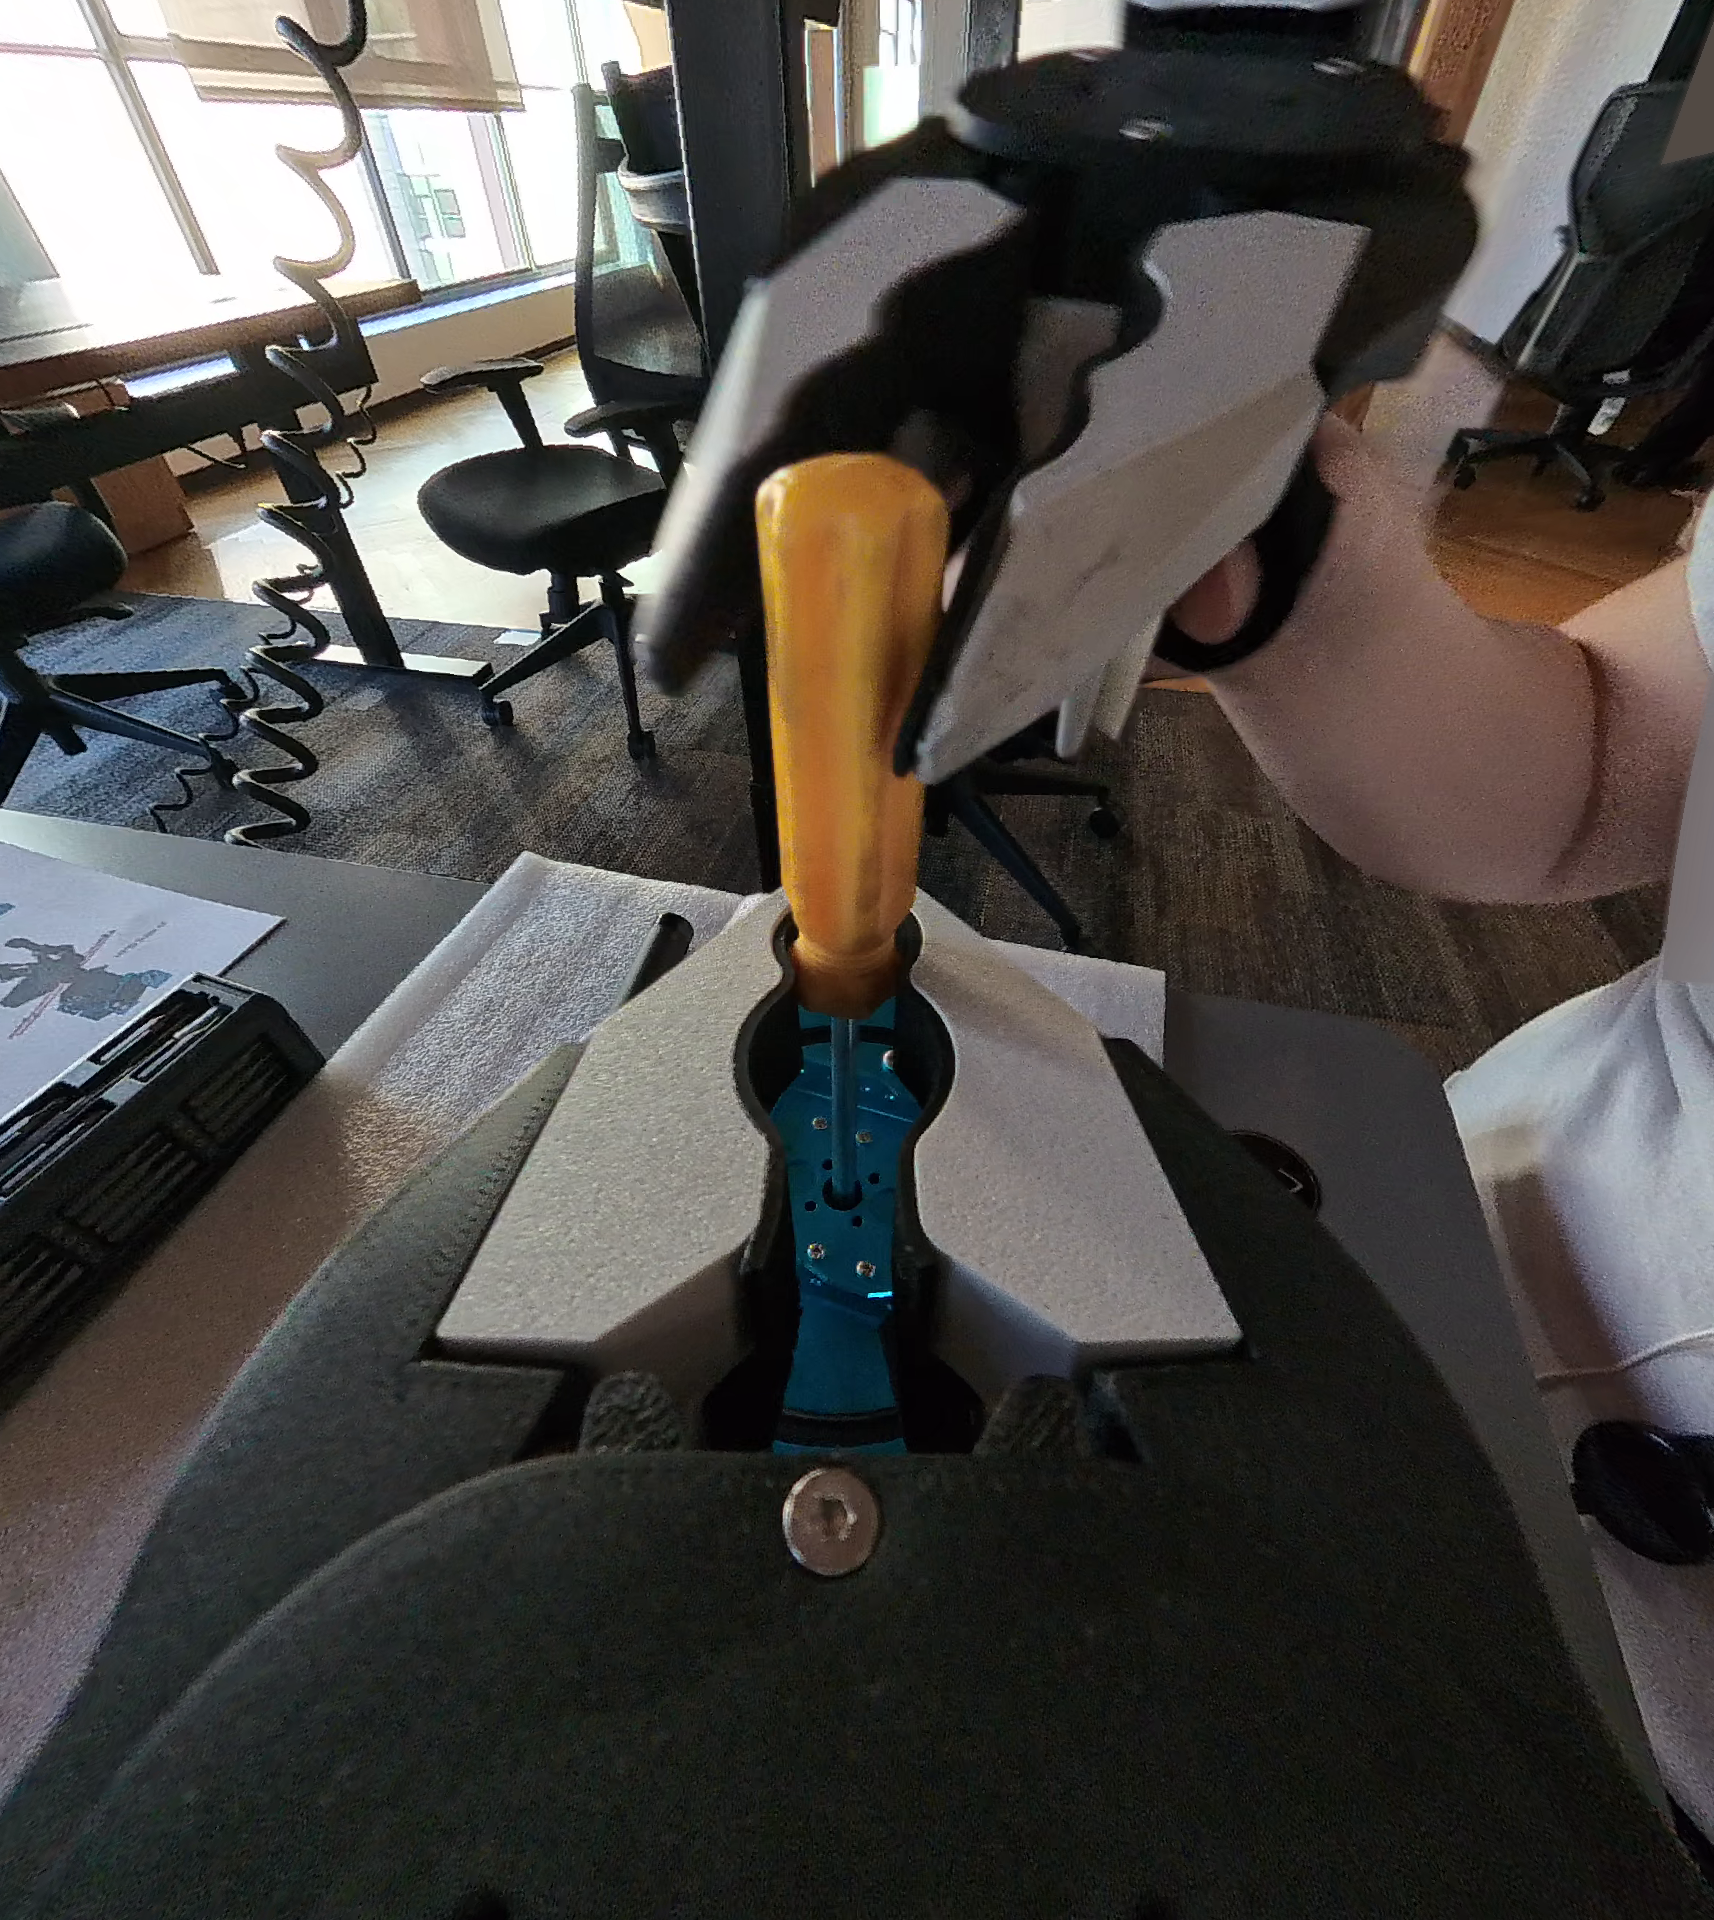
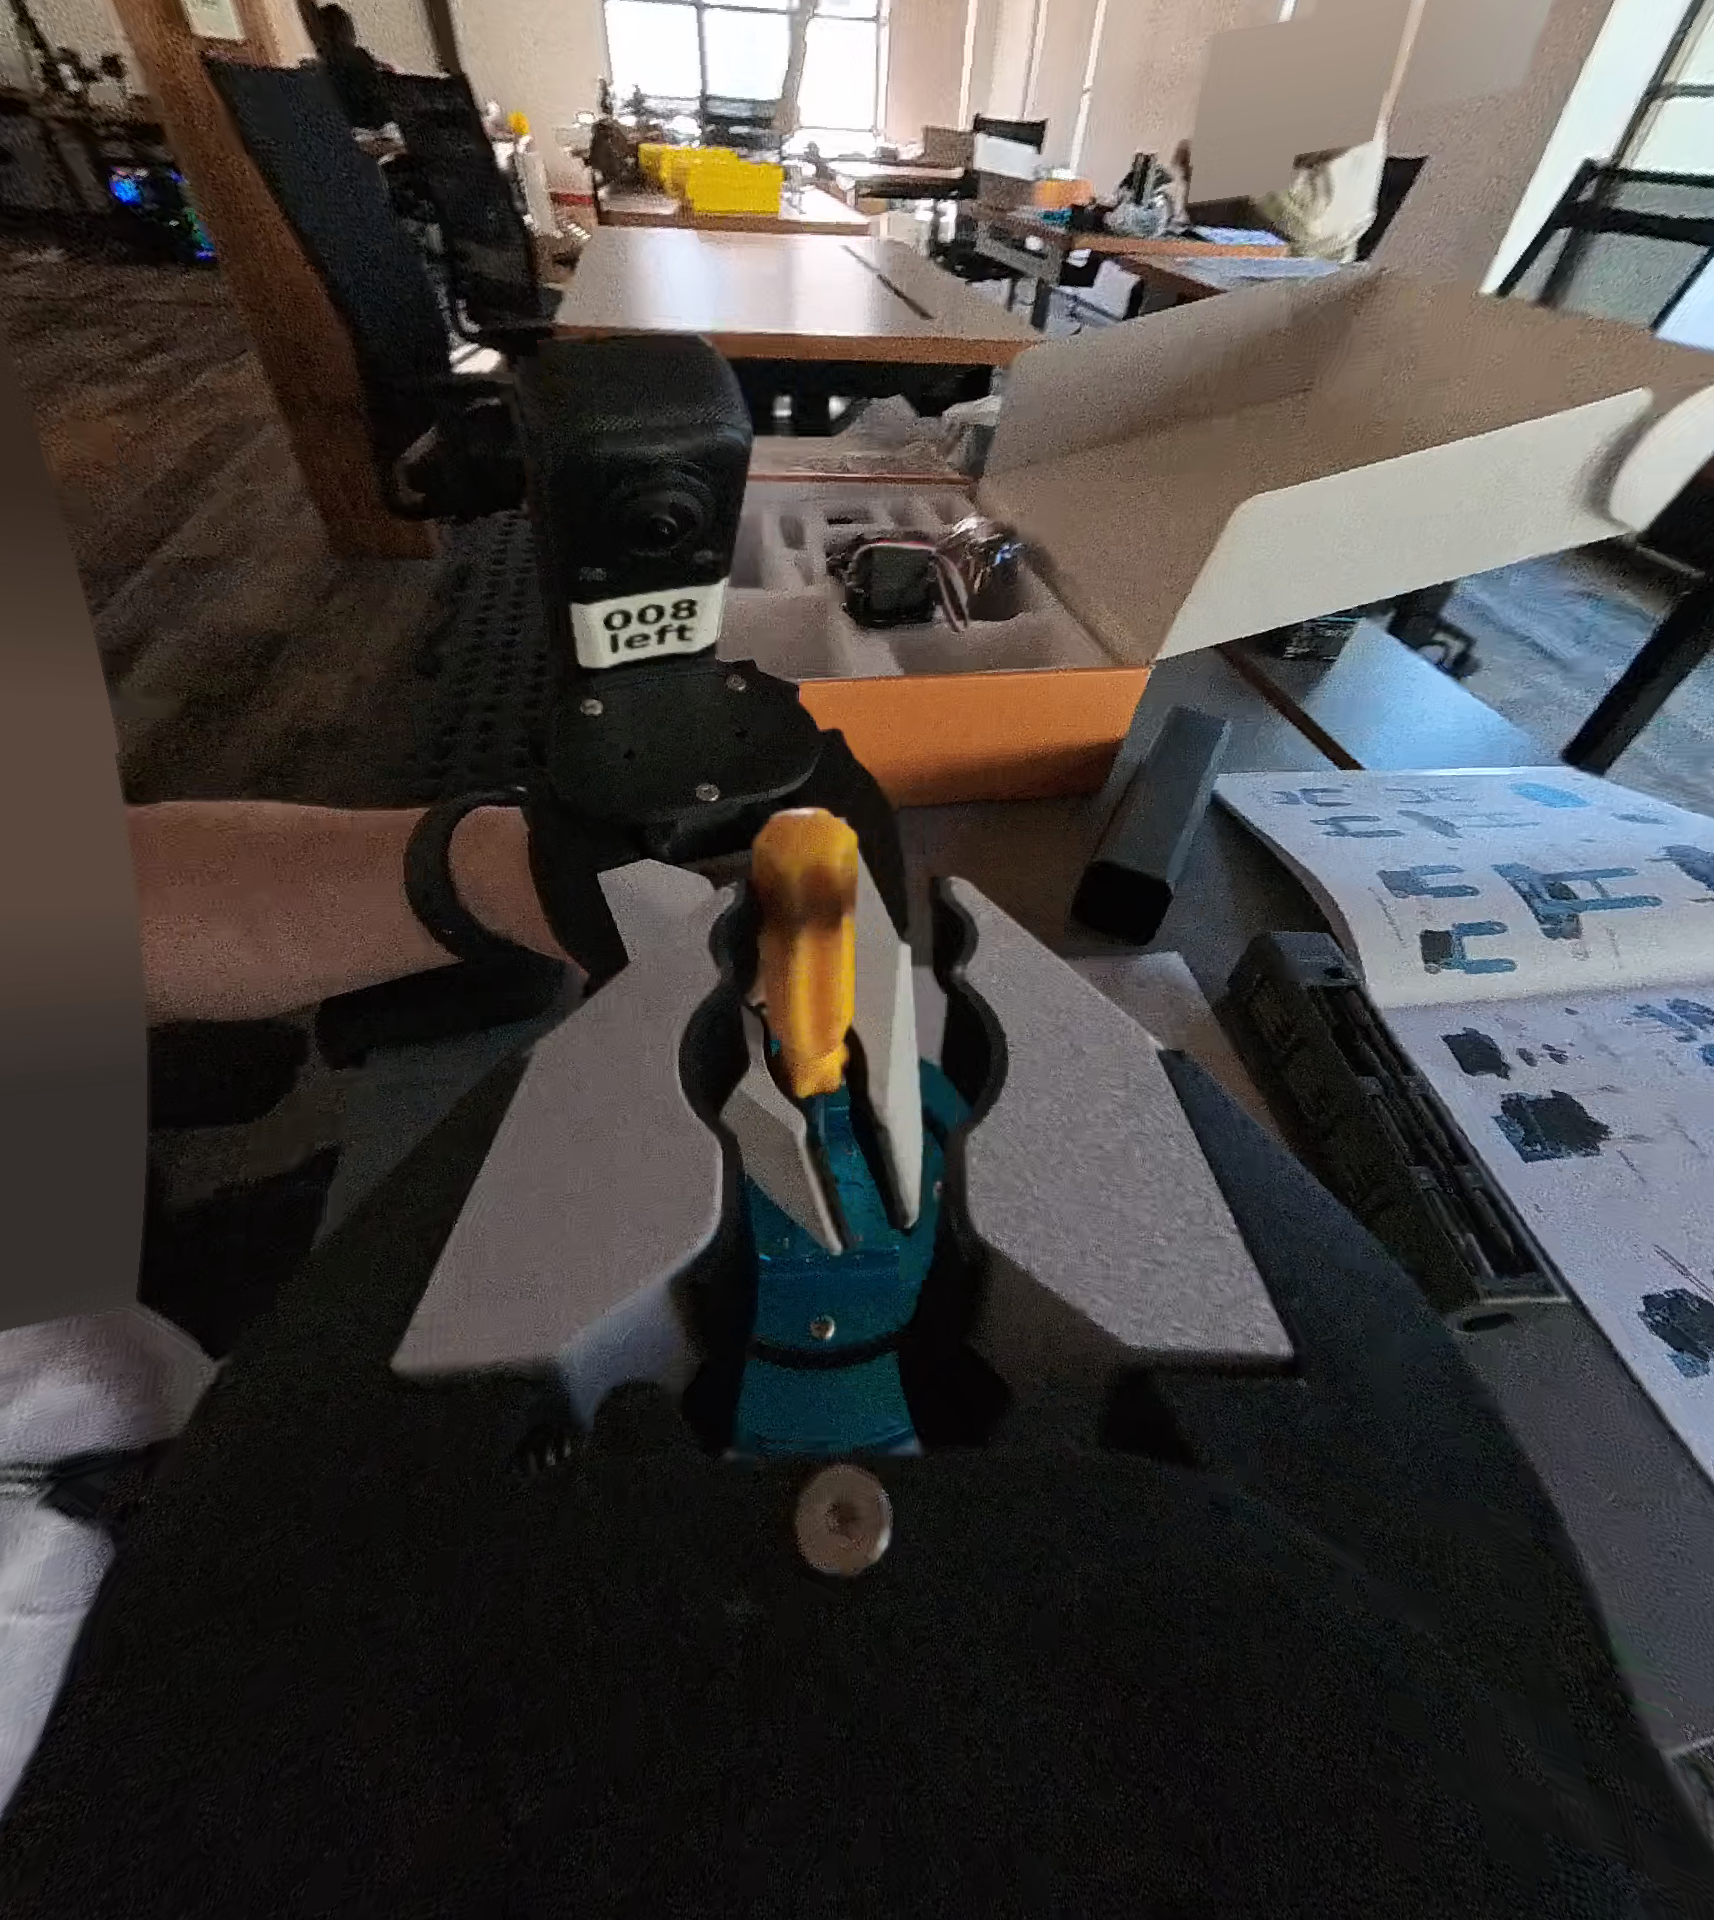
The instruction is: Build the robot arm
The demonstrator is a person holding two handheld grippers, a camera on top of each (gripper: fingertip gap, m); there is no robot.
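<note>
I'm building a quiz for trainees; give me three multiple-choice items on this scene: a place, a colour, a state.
1. Where does the screwdriver shaft end? A) in the blue metal part B) on the printed paper C) in the box
2. Its handle is: A) red B) orange C) green
3. The cardboard box lid is: A) open B) shut C) missing

Answers: A, the shaft meets the part's centre hole; B, the handle shows orange in both views; A, the lid stands raised over the foam insert.
</note>
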